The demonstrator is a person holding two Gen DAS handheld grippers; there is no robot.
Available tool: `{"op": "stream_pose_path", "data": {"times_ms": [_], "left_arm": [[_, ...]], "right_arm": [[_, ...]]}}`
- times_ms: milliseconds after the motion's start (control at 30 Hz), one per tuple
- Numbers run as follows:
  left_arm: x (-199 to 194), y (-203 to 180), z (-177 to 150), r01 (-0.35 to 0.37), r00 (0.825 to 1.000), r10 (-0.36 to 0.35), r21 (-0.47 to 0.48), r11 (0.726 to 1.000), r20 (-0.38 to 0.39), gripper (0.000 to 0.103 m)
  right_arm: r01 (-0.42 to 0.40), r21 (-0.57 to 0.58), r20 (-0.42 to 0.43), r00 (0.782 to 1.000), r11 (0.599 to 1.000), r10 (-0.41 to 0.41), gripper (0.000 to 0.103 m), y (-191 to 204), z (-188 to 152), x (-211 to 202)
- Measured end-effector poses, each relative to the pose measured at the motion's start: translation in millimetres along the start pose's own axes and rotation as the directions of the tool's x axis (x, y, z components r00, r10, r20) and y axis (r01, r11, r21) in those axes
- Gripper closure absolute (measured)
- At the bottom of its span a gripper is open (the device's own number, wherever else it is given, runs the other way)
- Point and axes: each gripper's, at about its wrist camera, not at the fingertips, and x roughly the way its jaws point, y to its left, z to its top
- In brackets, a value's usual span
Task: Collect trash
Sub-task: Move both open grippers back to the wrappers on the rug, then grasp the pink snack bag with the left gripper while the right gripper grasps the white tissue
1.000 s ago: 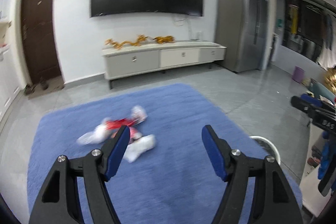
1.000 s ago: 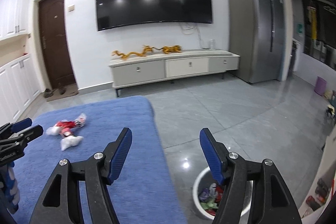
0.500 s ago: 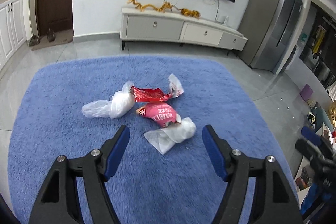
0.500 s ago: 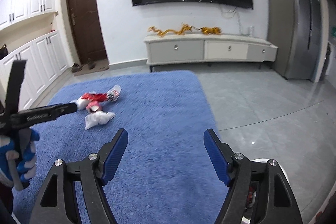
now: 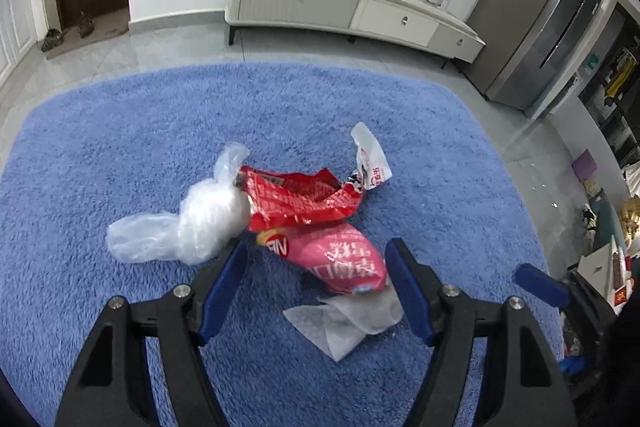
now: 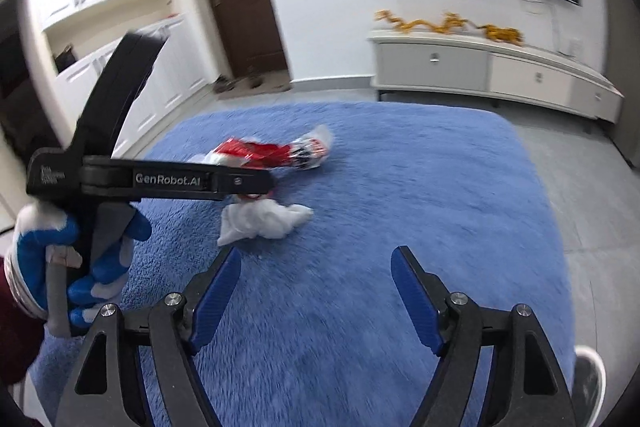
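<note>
Both grippers, left (image 5: 316, 267) and right (image 6: 316, 275), have black plastic frames with triangular cut-outs, silver screws and blue finger pads (image 6: 412, 291). "GenRobot.AI" is printed in white on one arm. The hand (image 6: 72, 267) wears a blue-and-white glove above a dark red sleeve (image 6: 16, 331).

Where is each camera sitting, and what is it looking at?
Left wrist: on the left gripper, looking down along open jaws at a pink packet, a red wrapper and a clear bag; no hand shows.
Right wrist: on the right gripper, jaws open, just been widening, nothing between; a gloved hand shows.
Both see the blue rug, the trash and the TV cabinet.
</note>
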Motion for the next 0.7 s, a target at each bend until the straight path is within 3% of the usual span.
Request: {"op": "stream_pose_path", "data": {"times_ms": [467, 567, 700], "left_arm": [[7, 27, 6, 0.111, 0.993, -0.114, -0.109, 0.988, -0.018, 0.035], [5, 27, 3, 0.108, 0.994, -0.11, -0.107, 0.988, -0.012, 0.036], [3, 28, 1, 0.097, 0.995, -0.098, -0.113, 0.989, -0.009, 0.042]], "right_arm": [[-0.119, 0.002, -0.069, 0.991, 0.993, 0.119, 0.028, 14, 20, 57], [-0.13, 0.006, -0.101, 0.986, 0.992, 0.13, 0.043, 16, 20, 65], [-0.128, 0.0, -0.115, 0.985, 0.992, 0.127, 0.07, 17, 18, 67]]}}
